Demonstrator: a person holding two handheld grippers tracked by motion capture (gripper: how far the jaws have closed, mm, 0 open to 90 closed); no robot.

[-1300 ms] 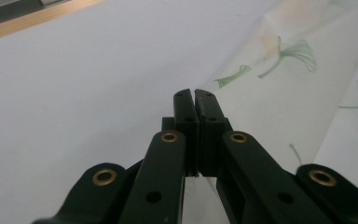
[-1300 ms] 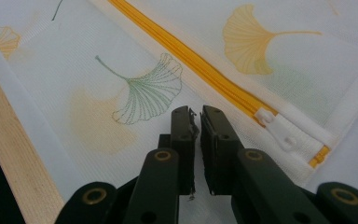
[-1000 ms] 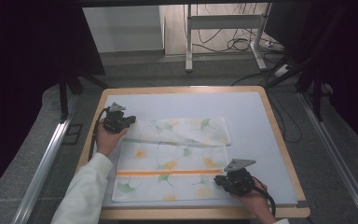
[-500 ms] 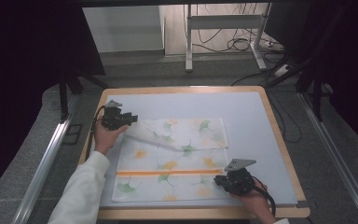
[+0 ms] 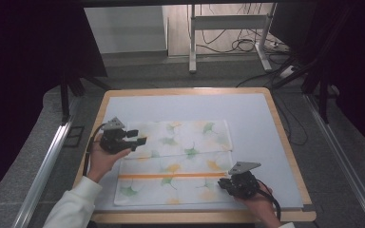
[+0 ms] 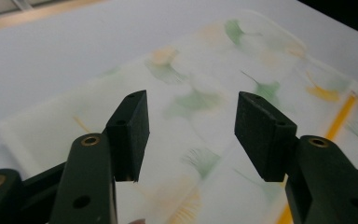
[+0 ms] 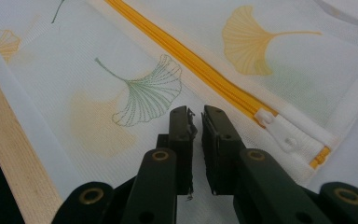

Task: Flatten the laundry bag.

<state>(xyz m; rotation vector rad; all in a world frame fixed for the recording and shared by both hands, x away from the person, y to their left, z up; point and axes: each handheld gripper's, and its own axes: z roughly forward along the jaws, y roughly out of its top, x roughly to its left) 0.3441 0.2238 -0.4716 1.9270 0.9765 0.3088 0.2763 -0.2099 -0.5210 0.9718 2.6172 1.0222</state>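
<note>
The jaws of the left gripper (image 6: 189,135) stand wide apart with nothing between them, hovering over the far left part of a white mesh laundry bag (image 5: 180,161) printed with green and yellow ginkgo leaves. The jaws of the right gripper (image 7: 196,140) are drawn nearly together, with only a thin slit between them; they sit low over the mesh, and whether a little of the fabric is pinched in that slit cannot be told.

In the high view the laundry bag lies flat on a pale mat (image 5: 261,128) that covers the wooden tabletop (image 5: 285,142). Its far part is folded over toward the near part, so a narrower strip lies on top at the far side while the wider near part shows an orange zipper (image 5: 171,175) running left to right. The left gripper (image 5: 123,137) is at the far left end of the bag, just over the left edge of the folded strip, held by the person's left hand (image 5: 102,159), whose white sleeve (image 5: 73,206) comes in from the near left. The right gripper (image 5: 235,183) is at the near right corner of the bag, held by the right hand (image 5: 259,209) near the tabletop's near edge.

In the right gripper view the zipper (image 7: 186,60) runs diagonally across the mesh and ends at a white pull tab (image 7: 279,130) just to the right of the jaws. A ginkgo leaf outline (image 7: 149,93) in green lies just beyond the jaw tips, and the wooden edge of the tabletop (image 7: 14,154) shows at the left.
</note>
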